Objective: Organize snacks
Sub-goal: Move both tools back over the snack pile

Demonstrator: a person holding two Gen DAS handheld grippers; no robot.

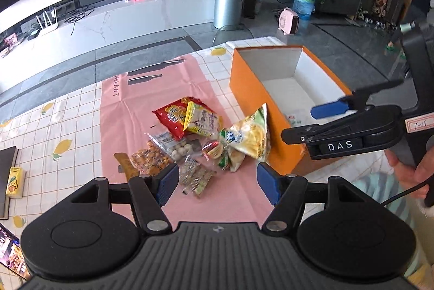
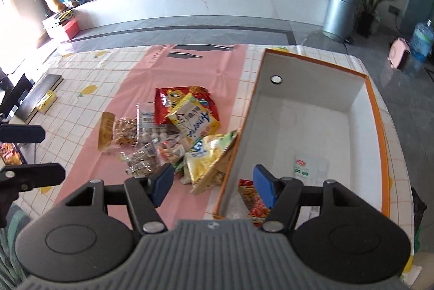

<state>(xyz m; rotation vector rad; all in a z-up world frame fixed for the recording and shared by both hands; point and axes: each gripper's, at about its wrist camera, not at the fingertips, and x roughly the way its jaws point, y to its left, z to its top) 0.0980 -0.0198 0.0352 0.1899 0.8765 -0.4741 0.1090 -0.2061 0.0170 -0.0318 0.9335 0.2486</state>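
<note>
A pile of snack packets (image 1: 190,146) lies on the pink mat (image 1: 141,105): a red bag (image 1: 168,118), a yellow bag (image 1: 202,122) and several small clear packs. A yellow-green chip bag (image 1: 249,135) leans against the orange box (image 1: 257,97). My left gripper (image 1: 217,183) hovers open over the near edge of the pile, nothing between its pads. My right gripper (image 2: 214,185) hangs open above the box's (image 2: 375,127) near left wall, holding nothing; the left wrist view shows it (image 1: 301,123) beside the box. Inside the box lie a red packet (image 2: 252,202) and a white packet (image 2: 302,168).
The table wears a checked lemon-print cloth (image 1: 67,127). A yellow carton (image 1: 15,181) and a dark flat object (image 1: 6,176) sit at its left edge, a phone (image 1: 9,254) nearer me. A person's hand (image 1: 407,170) holds the right gripper's handle.
</note>
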